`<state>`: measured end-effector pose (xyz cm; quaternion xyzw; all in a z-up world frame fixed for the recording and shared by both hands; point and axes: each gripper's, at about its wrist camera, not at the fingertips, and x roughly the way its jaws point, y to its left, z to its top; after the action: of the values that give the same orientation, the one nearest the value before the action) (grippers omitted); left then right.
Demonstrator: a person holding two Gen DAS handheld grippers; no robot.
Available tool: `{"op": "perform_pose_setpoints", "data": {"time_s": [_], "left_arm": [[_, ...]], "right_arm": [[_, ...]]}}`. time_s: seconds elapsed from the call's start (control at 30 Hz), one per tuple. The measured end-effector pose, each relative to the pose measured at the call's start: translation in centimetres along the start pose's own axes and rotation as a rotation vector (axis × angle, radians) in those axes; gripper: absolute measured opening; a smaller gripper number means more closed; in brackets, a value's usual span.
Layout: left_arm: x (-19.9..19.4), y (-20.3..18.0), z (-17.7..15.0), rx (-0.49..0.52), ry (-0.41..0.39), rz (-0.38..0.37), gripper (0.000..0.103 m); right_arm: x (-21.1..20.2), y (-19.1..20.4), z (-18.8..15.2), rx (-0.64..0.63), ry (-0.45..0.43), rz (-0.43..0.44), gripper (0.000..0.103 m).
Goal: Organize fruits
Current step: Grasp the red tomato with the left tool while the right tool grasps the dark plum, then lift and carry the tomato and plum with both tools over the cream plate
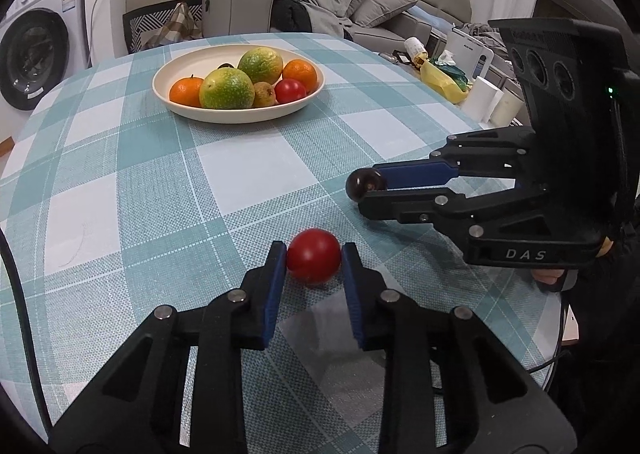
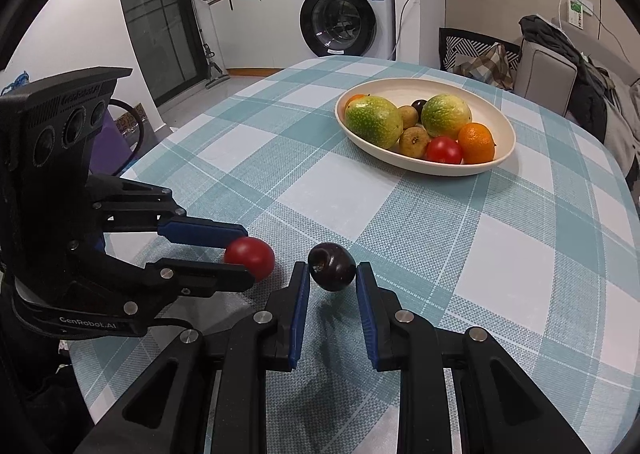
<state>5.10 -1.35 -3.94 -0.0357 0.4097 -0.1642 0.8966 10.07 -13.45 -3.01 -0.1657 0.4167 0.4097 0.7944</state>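
Observation:
My left gripper (image 1: pixel 314 254) is shut on a red tomato (image 1: pixel 313 259), held just above the checked tablecloth; it also shows in the right wrist view (image 2: pixel 250 257). My right gripper (image 2: pixel 333 268) is shut on a dark purple fruit (image 2: pixel 332 271), lifted off the cloth with its shadow beneath; that fruit shows in the left wrist view (image 1: pixel 362 184). A cream bowl (image 1: pixel 176 72) at the far side holds two green-yellow fruits, two oranges, a red tomato, brown fruits and a dark one; it also shows in the right wrist view (image 2: pixel 506 126).
The round table (image 1: pixel 248 170) has a teal and white checked cloth. A washing machine (image 2: pixel 346 6), a patterned chair (image 2: pixel 476 50) and a sofa with clothes (image 1: pixel 320 2) stand behind. A yellow bag and white boxes (image 1: pixel 486 94) sit off the table's right side.

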Motion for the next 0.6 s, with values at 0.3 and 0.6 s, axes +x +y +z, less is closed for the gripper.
{"op": "perform_pose_setpoints", "data": {"time_s": [0.3, 0.6], "left_arm": [[-0.25, 0.09, 0.15, 0.002, 0.001, 0.009, 0.025], [0.54, -0.06, 0.15, -0.012, 0.024, 0.009, 0.025]], "right_arm": [[-0.14, -0.14, 0.02, 0.002, -0.004, -0.003, 0.025], [-0.30, -0.07, 0.03, 0.003, -0.009, -0.004, 0.025]]}}
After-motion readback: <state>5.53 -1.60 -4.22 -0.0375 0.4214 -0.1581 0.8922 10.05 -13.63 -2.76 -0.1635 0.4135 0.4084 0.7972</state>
